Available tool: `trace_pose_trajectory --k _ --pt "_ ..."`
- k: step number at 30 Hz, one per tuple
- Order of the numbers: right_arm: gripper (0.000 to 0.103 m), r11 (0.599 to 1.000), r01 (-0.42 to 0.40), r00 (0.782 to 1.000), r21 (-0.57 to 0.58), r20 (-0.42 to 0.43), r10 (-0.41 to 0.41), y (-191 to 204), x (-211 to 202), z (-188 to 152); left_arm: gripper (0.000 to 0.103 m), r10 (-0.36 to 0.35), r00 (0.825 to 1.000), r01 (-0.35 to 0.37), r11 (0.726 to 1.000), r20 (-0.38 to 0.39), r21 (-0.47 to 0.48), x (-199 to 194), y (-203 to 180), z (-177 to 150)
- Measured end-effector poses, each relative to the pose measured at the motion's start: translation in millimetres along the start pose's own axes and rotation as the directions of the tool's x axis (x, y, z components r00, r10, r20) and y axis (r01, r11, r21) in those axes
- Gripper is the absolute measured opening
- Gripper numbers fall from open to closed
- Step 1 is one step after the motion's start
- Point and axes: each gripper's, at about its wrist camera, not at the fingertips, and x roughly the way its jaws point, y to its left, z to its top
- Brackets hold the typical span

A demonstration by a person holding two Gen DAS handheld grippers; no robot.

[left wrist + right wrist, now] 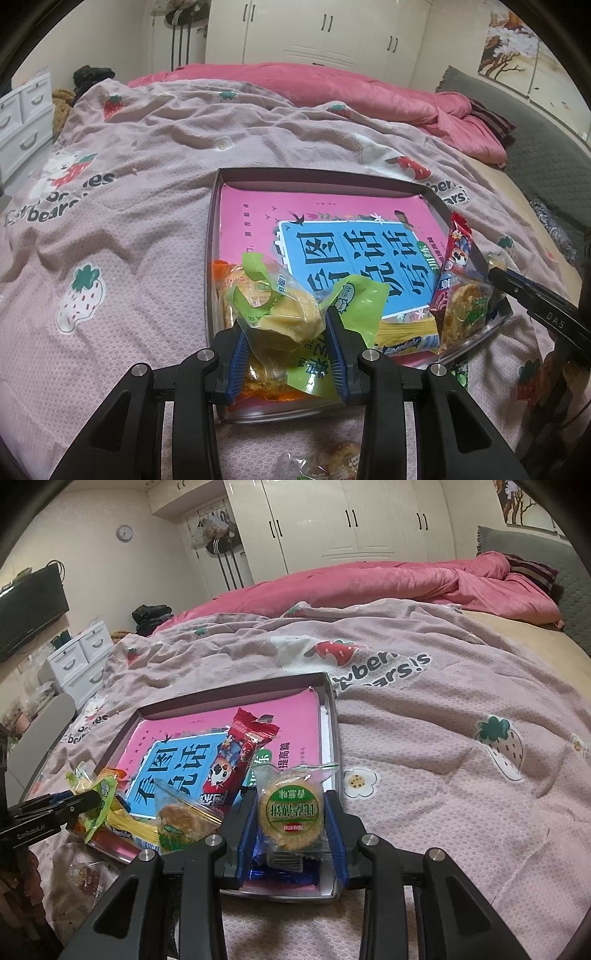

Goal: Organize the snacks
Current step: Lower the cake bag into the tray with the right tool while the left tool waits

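A shallow dark-rimmed tray [325, 173] [236, 692] lies on the bed with a pink and blue book in it. My left gripper [286, 325] is shut on a green-and-clear packet with a yellow cake [284, 314], held over the tray's near left corner. My right gripper [291, 801] is shut on a clear packet with a round rice cracker [290, 814] over the near right corner. A red snack packet [236, 760] [452, 266], another cracker packet [181, 823] and a yellow packet [406, 339] lie along the tray's near edge. Each gripper shows at the side of the other's view.
The tray rests on a rumpled pink strawberry blanket [129, 240]. More wrapped snacks lie on the blanket in front of the tray [325, 461] [83, 878]. A pink duvet [369, 587] covers the far side of the bed. White drawers [77, 661] stand at the left.
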Motion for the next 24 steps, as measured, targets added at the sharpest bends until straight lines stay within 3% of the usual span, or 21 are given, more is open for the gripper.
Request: trace_pose_trajectory --k 9,18,24 --pt "0.035 1.000 -0.010 1.000 0.003 0.018 0.010 -1 -3 -3 0.039 -0.009 1.000 0.009 1.000 -0.007 0.007 1 -1 0" --pt "0.036 0.997 0.038 0.999 -0.061 0.028 -0.037 8 -5 -8 0.039 -0.030 0.999 0.030 1.000 -0.013 0.003 1 2 0" --pt "0.042 0.996 0.038 0.998 -0.076 0.047 -0.035 11 -8 -9 0.039 -0.045 0.999 0.045 0.999 -0.017 -0.009 0 5 0"
